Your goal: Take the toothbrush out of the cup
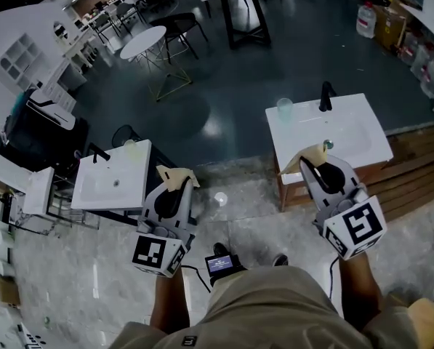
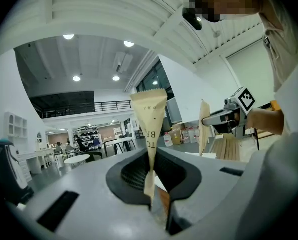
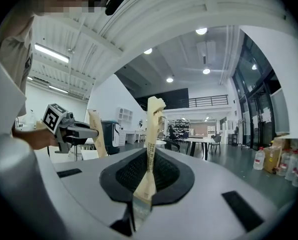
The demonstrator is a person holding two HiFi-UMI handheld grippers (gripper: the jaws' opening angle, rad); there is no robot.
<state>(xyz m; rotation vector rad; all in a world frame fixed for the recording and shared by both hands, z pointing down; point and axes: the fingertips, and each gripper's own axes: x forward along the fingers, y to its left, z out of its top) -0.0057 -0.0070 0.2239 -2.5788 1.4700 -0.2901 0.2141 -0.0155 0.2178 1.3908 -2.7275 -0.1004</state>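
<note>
Both my left gripper [image 1: 179,187] and right gripper [image 1: 309,167] clench tan wrapper strips [image 2: 149,124]; the cup [image 1: 284,108] is too small to show whether a toothbrush sits inside.

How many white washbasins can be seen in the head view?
2. One washbasin is at the left, on a dark frame; the other washbasin is at the right, on a wooden cabinet. Others may be hidden among the far furniture.

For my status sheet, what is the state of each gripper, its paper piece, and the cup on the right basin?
left gripper, jaws shut on printed paper
right gripper, jaws shut on paper strip
printed paper, clamped, sticking out
paper strip, clamped, ragged at its far end
cup, upright on basin, contents unclear
</note>
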